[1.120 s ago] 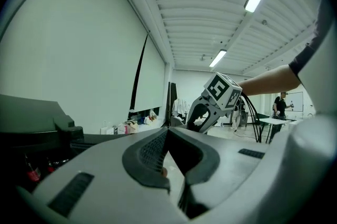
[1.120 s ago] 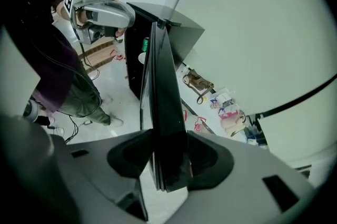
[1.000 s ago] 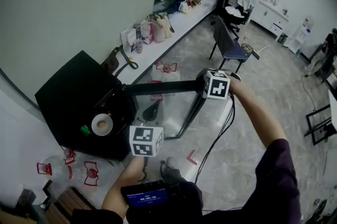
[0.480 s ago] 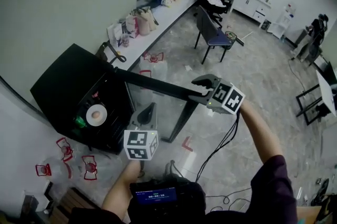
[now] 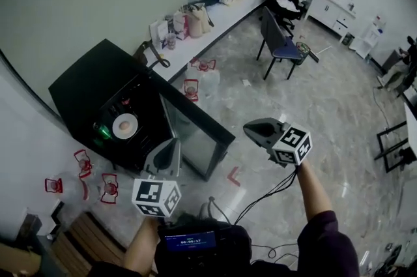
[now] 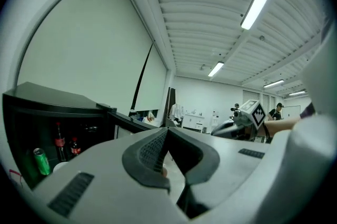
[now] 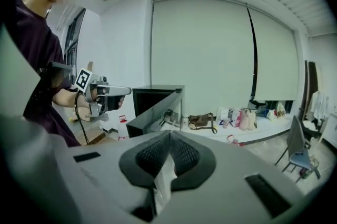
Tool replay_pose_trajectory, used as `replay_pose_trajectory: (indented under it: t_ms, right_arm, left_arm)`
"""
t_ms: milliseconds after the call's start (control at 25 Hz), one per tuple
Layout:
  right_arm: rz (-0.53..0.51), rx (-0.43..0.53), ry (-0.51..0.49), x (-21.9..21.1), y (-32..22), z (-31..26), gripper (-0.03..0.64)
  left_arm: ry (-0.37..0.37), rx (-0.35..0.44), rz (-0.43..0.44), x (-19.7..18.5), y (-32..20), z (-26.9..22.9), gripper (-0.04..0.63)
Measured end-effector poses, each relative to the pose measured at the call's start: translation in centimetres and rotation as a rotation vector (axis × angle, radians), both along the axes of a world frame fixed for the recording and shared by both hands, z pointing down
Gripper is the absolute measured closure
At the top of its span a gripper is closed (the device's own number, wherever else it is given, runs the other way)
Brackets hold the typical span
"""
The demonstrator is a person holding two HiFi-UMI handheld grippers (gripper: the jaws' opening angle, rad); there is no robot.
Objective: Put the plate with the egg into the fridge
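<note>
The plate [image 5: 125, 126] is small, round and white, with a pale brownish egg [image 5: 126, 125] at its middle. It sits flat on a shelf inside the open black fridge [image 5: 85, 93].

From the left gripper [image 5: 174, 143] the plate lies ahead of the fingertips and off to their left, near but not touching. From the right gripper [image 5: 247, 129] it is well apart. The fridge's glass door [image 5: 195, 132] is swung out and stands between that gripper's fingertips and the shelf.

The left gripper's fingers [image 6: 152, 150] meet at their tips with nothing between them. The right gripper's fingers [image 7: 152, 157] have just been closing and now stand together, also with nothing between them. They are apart from the door's free edge.

In the left gripper view the gripper's own grey body covers the lower part of the fridge. To the left of the fingertips the dark interior shows a green can [image 6: 41, 161] and two red-labelled bottles [image 6: 59, 138]. A pale edge beside the can is cut off by the gripper's body, and I cannot tell whether it is the plate.

In the right gripper view the fridge stands ahead of the fingertips and slightly left, with the door's edge turned toward the camera. Its inside reads only as dark, so the plate and egg cannot be made out there. In the head view the plate is too small to show the egg's surface or the shelf in any detail.
</note>
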State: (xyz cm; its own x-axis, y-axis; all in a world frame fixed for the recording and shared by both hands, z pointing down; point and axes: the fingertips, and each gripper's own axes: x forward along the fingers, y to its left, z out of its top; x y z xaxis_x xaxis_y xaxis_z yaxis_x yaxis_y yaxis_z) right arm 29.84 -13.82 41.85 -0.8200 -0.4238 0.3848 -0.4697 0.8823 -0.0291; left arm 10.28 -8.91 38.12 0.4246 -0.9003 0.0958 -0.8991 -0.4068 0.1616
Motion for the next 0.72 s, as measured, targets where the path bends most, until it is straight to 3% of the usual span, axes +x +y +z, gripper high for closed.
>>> replay_pose_trajectory:
  t_ms: [160, 360, 720]
  right_arm:
    - [-0.101, -0.048, -0.035, -4.0, 1.8, 3.1, 0.609]
    - [-0.197, -0.041, -0.057, -7.7, 4.6, 3.7, 0.611]
    - [-0.326, -0.059, -0.109, -15.8, 10.0, 3.9, 0.611]
  left_arm:
    - [-0.017, -0.019, -0.090, -2.8, 1.9, 0.6, 0.588]
    - [-0.038, -0.012, -0.173, -5.7, 3.6, 0.3, 0.588]
    - [-0.051, -0.004, -0.238, -11.4, 5.4, 0.0, 0.588]
